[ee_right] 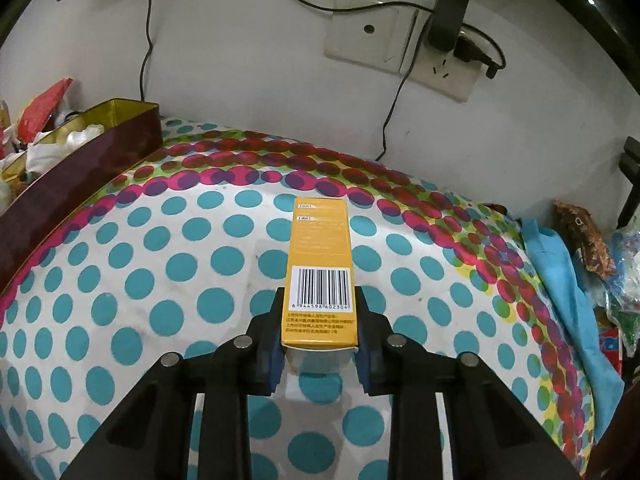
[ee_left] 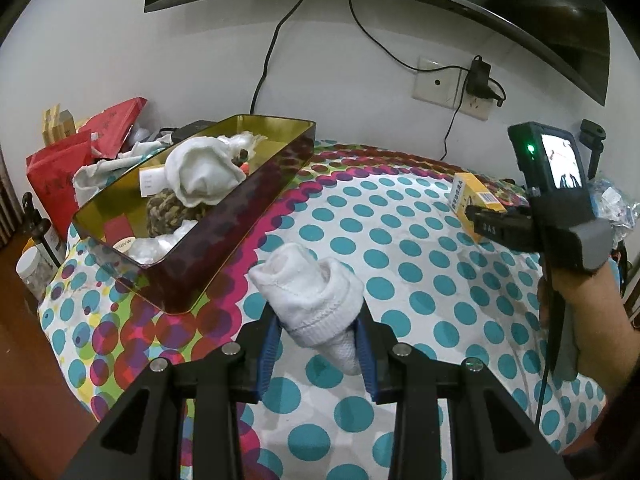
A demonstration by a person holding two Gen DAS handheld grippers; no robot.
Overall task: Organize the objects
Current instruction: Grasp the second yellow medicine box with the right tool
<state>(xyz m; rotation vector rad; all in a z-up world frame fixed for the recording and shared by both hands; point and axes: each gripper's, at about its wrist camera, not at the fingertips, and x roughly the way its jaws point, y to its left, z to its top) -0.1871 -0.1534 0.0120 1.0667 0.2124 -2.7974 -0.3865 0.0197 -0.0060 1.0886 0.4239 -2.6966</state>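
**Two items gripped, tin partly filled**

Ahead and to the left of the left gripper (ee_left: 320,334), a gold-lined tin (ee_left: 256,204) is seen on the dotted cloth (ee_left: 400,240); a white bundle (ee_left: 202,176), a knitted brownish item and some smaller pieces are already held inside it. Part of the sorting can therefore be judged done. Between the blue pads of the left gripper a rolled white sock (ee_left: 316,300) is clamped, raised just short of the tin's near corner — not yet placed.

Further right, a yellow carton (ee_right: 319,276) is pinched between the fingers of the right gripper (ee_right: 319,334), barcode side up, its far end pointing forward over the cloth. Whether it is lifted or resting cannot be told. The tin lies well off to this gripper's left.

Two deliveries into the tin are judged to remain — sock first, being nearer. Bags and clutter at the right edge are not clearly part of the job.
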